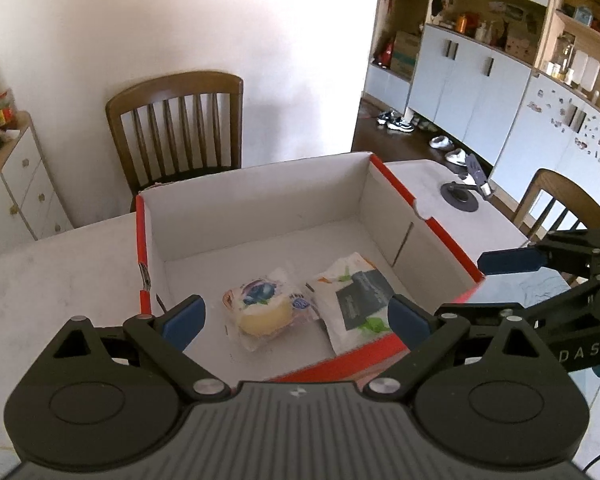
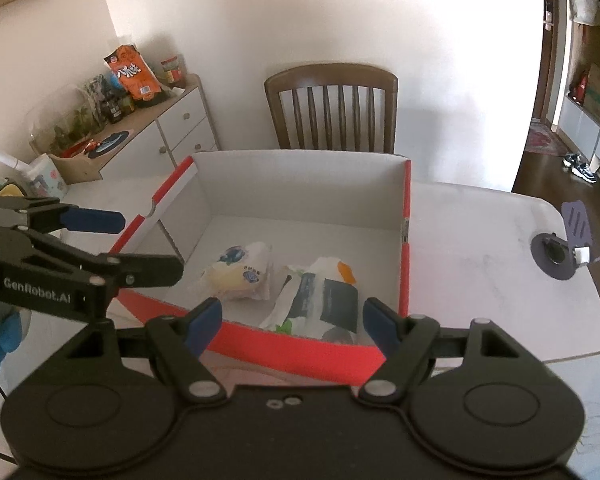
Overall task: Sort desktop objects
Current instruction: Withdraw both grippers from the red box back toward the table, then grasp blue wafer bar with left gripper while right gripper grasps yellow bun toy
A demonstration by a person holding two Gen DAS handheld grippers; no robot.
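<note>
Left claw: my left gripper (image 1: 296, 316) hung over the box's near edge, blue pads wide apart, nothing between them.
Right claw: my right gripper (image 2: 292, 322) sat at the near wall too, pads spread, empty.
Progress: I judged the sorting well along. Two packets already lay in the box (image 1: 256, 184); I saw nothing loose left on the table (image 1: 60, 276) except a stand.
Bun: the bun (image 1: 262, 308), near the front of the box floor, was a soft round yellow cake in crinkly clear wrap with a blue print.
Wipes: the wipes (image 1: 354, 300) lay just beside it, touching or nearly so; a flat, glossy white pouch with a dark label and green marks.
Box: open-topped cardboard, red outside, plain white inside, one long rim notched and scuffed.
Table: pale, matte, faintly marbled.
Stand: the stand (image 2: 564, 240), well apart from the box, had a dark round base and a lilac plate.
Chair: a chair (image 2: 332, 108) of brown wood with slats stood behind.
</note>
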